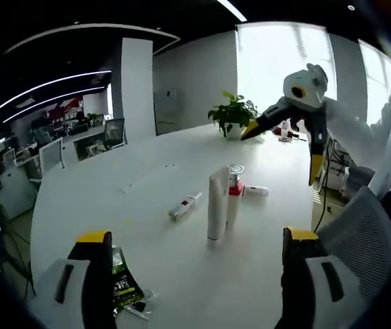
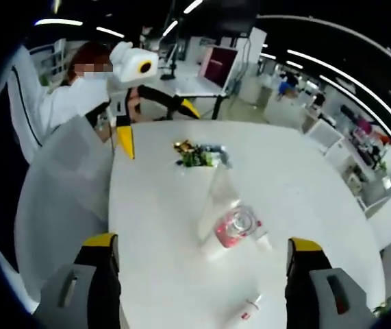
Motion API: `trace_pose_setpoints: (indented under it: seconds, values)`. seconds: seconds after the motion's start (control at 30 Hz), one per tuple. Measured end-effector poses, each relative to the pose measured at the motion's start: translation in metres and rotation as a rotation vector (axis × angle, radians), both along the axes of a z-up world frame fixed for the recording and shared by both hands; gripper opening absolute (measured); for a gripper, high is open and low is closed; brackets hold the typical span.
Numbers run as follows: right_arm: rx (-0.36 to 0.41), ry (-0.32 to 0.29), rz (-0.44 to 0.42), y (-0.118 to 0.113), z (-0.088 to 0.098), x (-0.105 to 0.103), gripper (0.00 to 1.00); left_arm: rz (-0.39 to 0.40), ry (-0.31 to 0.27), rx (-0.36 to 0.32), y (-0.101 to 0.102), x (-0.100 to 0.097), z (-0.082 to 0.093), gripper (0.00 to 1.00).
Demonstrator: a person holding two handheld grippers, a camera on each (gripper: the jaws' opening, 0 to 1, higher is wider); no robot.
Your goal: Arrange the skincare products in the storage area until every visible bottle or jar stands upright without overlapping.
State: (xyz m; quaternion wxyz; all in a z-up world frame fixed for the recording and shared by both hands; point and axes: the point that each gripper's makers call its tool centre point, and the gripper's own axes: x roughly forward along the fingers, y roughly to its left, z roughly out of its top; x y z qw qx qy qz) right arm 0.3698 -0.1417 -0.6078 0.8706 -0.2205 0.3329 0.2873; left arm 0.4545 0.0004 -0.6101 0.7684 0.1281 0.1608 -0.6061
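Item 1, green sachets (image 1: 123,281): lay flat on the white table (image 1: 79,199) just beside my left gripper (image 1: 198,257), whose jaws stood wide with nothing between them. I judged the foil light, limp and slippery, so best pinched by an edge.

Item 2, small white tube (image 1: 185,205): lay on its side, apart from the standing group and not yet upright. I judged it light and slightly soft; I would take hold across the middle of the body, gently.

Item 3, tall white tube (image 1: 217,203): stood upright mid-table. Narrow-based and probably easy to tip.

Item 4, clear bottle with red band (image 1: 235,188): stood touching or just behind the tall tube; I could not tell which. In the right gripper view it appeared from above (image 2: 236,226). Rigid, smooth, possibly brittle. Contents not discernible.

Item 5, another small white tube (image 1: 256,191): lay flat just right of the bottle.

Item 6, right gripper (image 1: 281,140): hung well above the far table edge, jaws spread wide and empty.

Item 7, potted plant (image 1: 233,115): stood at the far edge.
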Motion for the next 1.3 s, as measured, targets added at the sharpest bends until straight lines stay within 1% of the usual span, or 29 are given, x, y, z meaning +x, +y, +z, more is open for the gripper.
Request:
trace_pose_setpoints:
  seconds: [0.07, 0.13, 0.27, 0.4, 0.53, 0.63, 0.77, 0.9, 1.0, 1.17, 1.3]
  values:
    - [0.003, -0.009, -0.030, -0.004, -0.001, -0.002, 0.99, 0.020, -0.006, 0.001, 0.003, 0.002, 0.001, 0.99]
    - [0.015, -0.024, -0.058, -0.007, 0.000, -0.004, 0.99, 0.034, 0.001, 0.007, 0.007, 0.003, 0.001, 0.99]
    - [0.018, -0.050, -0.119, -0.014, -0.002, -0.009, 0.99, 0.049, 0.002, 0.008, 0.011, 0.003, 0.000, 0.99]
    - [0.008, -0.040, -0.149, -0.018, -0.011, -0.016, 0.99, 0.064, 0.011, 0.040, 0.017, 0.010, -0.012, 0.99]
    - [0.010, -0.044, -0.183, -0.020, -0.015, -0.022, 0.99, 0.076, 0.010, 0.054, 0.023, 0.013, -0.016, 0.99]
    - [0.033, -0.053, -0.222, -0.022, -0.019, -0.026, 0.99, 0.096, 0.026, 0.068, 0.029, 0.016, -0.020, 0.99]
    - [0.034, -0.046, -0.259, -0.026, -0.023, -0.033, 0.99, 0.097, 0.028, 0.068, 0.034, 0.015, -0.022, 0.99]
    - [0.037, -0.036, -0.275, -0.028, -0.027, -0.038, 0.99, 0.109, 0.028, 0.065, 0.037, 0.014, -0.021, 0.99]
    - [0.035, -0.033, -0.283, -0.027, -0.029, -0.041, 0.99, 0.102, 0.028, 0.078, 0.038, 0.011, -0.024, 0.99]
    - [0.063, -0.049, -0.308, -0.026, -0.030, -0.042, 0.99, 0.098, 0.049, 0.088, 0.039, 0.005, -0.030, 0.99]
    - [0.064, -0.038, -0.326, -0.029, -0.035, -0.044, 0.99, 0.096, 0.053, 0.092, 0.038, 0.003, -0.033, 0.99]
